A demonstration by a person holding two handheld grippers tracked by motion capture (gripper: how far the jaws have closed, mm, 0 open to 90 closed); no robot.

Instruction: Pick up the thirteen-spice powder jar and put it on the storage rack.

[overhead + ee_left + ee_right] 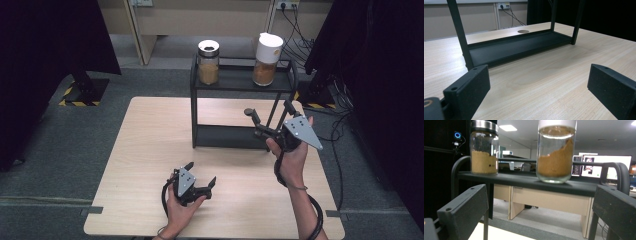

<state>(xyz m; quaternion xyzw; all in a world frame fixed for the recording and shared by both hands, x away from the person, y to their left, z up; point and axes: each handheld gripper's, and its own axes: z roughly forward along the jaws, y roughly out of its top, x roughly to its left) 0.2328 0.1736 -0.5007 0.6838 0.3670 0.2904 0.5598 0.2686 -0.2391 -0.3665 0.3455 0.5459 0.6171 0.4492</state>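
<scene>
A black two-tier rack (242, 82) stands at the back of the wooden table (145, 150). Two glass jars of brown powder are on its top shelf (524, 180): one with a dark metal lid (208, 62) (484, 155) on the left, one with a white lid (266, 59) (555, 155) on the right. My right gripper (269, 108) (539, 212) is raised in front of the rack, open and empty, facing the white-lidded jar. My left gripper (201, 173) (539, 90) rests low over the table's front, open and empty, pointed toward the rack's lower shelf (516, 46).
The rack's lower shelf holds nothing. A round hole (523, 31) shows in the tabletop behind the rack. Black curtains hang at both sides, cables (340, 125) trail off the right edge, and a desk stands beyond the table.
</scene>
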